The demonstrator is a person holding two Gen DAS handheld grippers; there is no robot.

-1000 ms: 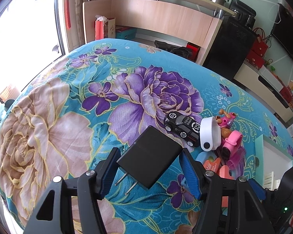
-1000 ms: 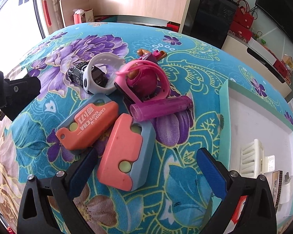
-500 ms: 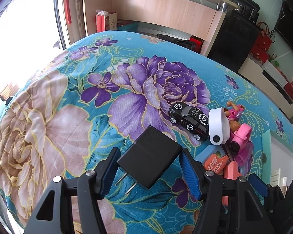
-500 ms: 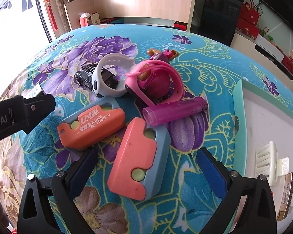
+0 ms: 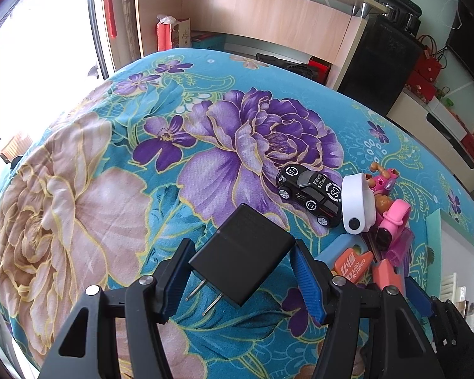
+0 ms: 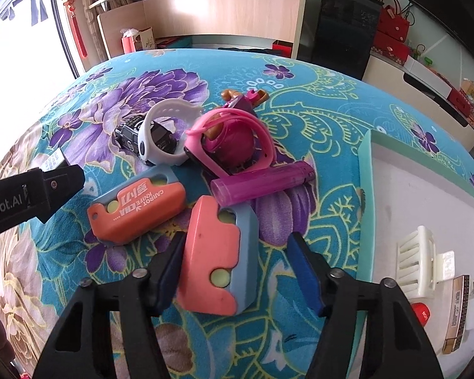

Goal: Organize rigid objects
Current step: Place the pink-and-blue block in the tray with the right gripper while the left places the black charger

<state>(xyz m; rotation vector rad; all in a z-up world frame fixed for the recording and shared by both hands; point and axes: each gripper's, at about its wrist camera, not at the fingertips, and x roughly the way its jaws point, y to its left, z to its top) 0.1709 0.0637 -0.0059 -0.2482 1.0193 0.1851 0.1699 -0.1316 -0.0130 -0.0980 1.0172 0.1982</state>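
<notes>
My left gripper (image 5: 241, 276) is shut on a black wall charger (image 5: 243, 252), held prongs toward me above the flowered cloth. My right gripper (image 6: 237, 268) hangs over a salmon-and-blue carrot knife (image 6: 215, 252) that lies between its fingers. Its jaws are closing: the left pad is at the knife's edge, while a gap shows on the right. A second carrot knife (image 6: 136, 208), a purple tube (image 6: 262, 183), a pink watch band (image 6: 230, 139), a white watch (image 6: 164, 135) and a black toy car (image 5: 306, 194) lie clustered beyond.
A green-rimmed foam tray (image 6: 366, 189) with a white floor sits at the right, holding a white ribbed piece (image 6: 414, 259) and small items. A small pup figure (image 6: 243, 98) lies behind the pink band. The left tool's body (image 6: 31, 195) reaches in from the left.
The right jaws have narrowed from wide apart to close around the salmon-and-blue knife. The left gripper keeps its hold on the charger in the same place.
</notes>
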